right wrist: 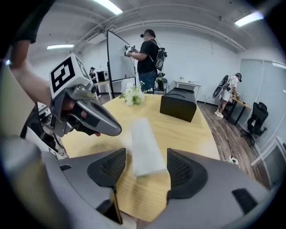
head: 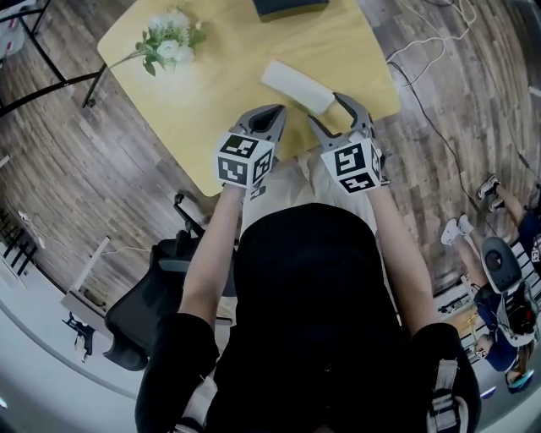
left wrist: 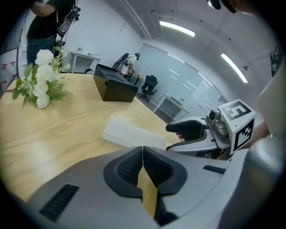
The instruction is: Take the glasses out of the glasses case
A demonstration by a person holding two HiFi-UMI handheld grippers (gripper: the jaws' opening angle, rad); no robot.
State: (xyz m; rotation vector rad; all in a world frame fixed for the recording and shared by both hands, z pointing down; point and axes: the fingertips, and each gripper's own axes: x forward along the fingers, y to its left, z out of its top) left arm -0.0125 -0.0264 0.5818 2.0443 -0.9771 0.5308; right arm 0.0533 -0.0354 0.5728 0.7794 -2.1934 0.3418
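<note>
One white oblong glasses case (head: pixel 296 86) lies on one yellow wooden table (head: pixel 211 101), close to its near edge; one black box (head: pixel 287 7) far; one bunch of white flowers (head: pixel 169 42) far left; two grippers tilt downward: left gripper (left wrist: pixel 143 156), jaws together, empty, left of the case; right gripper (right wrist: pixel 146 157), jaws wide, flanking the case's near end without touching.

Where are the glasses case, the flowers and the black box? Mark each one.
glasses case (head: pixel 296 85), head view, middle of its white top.
flowers (head: pixel 173 49), head view, on the white blooms.
black box (right wrist: pixel 178 109), right gripper view, on its front face.
</note>
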